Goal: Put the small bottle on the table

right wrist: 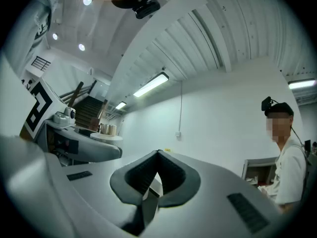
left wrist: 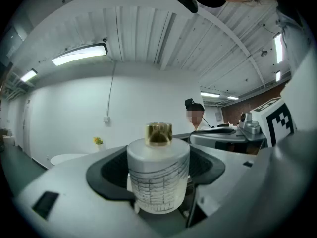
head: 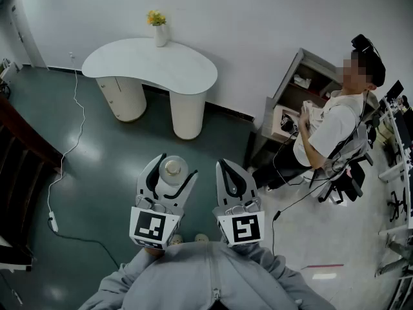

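The small bottle [head: 173, 168], frosted white with a gold cap, stands upright between the jaws of my left gripper [head: 175, 165], which is shut on it above the green floor. In the left gripper view the bottle [left wrist: 158, 182] fills the space between the dark pads [left wrist: 106, 171], with the gold cap on top. My right gripper [head: 221, 165] hovers just right of it, jaws closed together and empty; its own view shows the tips [right wrist: 158, 153] meeting with nothing between them. The white kidney-shaped table [head: 148, 63] stands farther ahead by the wall.
A white vase with yellow flowers [head: 159, 31] sits at the table's back edge. A seated person [head: 329, 128] and a grey shelf unit [head: 290, 102] are at the right. A white cable [head: 71, 141] trails over the floor at the left, beside a dark stair rail [head: 19, 141].
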A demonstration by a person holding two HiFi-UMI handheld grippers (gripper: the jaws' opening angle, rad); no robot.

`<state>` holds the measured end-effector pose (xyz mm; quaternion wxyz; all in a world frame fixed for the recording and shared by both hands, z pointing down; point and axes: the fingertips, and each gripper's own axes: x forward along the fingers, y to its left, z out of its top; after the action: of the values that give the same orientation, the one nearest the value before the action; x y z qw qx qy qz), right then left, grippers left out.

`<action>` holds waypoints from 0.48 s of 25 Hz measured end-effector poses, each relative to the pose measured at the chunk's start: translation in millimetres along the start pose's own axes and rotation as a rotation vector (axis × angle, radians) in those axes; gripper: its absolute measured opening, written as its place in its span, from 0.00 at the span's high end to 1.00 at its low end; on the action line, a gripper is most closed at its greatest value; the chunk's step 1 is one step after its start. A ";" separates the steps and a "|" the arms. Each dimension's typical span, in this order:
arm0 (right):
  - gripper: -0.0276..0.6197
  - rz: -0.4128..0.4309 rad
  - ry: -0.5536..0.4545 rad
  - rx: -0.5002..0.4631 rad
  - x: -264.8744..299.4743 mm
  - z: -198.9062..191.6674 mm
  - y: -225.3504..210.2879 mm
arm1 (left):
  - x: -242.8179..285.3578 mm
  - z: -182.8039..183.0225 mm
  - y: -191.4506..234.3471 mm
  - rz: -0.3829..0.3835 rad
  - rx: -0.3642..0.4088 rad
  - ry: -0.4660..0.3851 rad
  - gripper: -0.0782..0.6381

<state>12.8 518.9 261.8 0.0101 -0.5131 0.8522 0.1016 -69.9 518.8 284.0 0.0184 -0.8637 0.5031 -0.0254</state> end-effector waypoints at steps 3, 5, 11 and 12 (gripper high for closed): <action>0.92 0.004 0.004 -0.018 2.5 -1.2 -9.9 | 8.5 2.1 -3.1 0.004 0.003 -0.001 0.43; 0.92 0.005 0.006 -0.018 3.3 -4.3 -15.6 | 13.2 3.0 -6.1 0.004 0.005 -0.002 0.43; 0.92 0.021 -0.002 -0.008 4.3 -7.2 -37.5 | 29.0 6.7 -15.4 0.023 0.005 -0.009 0.43; 0.92 0.022 -0.018 0.004 4.2 -6.2 -41.2 | 31.5 7.9 -16.2 0.029 0.003 -0.015 0.43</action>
<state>47.5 495.4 260.6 0.0174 -0.5026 0.8580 0.1047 -39.9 499.4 277.9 0.0236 -0.8565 0.5152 -0.0195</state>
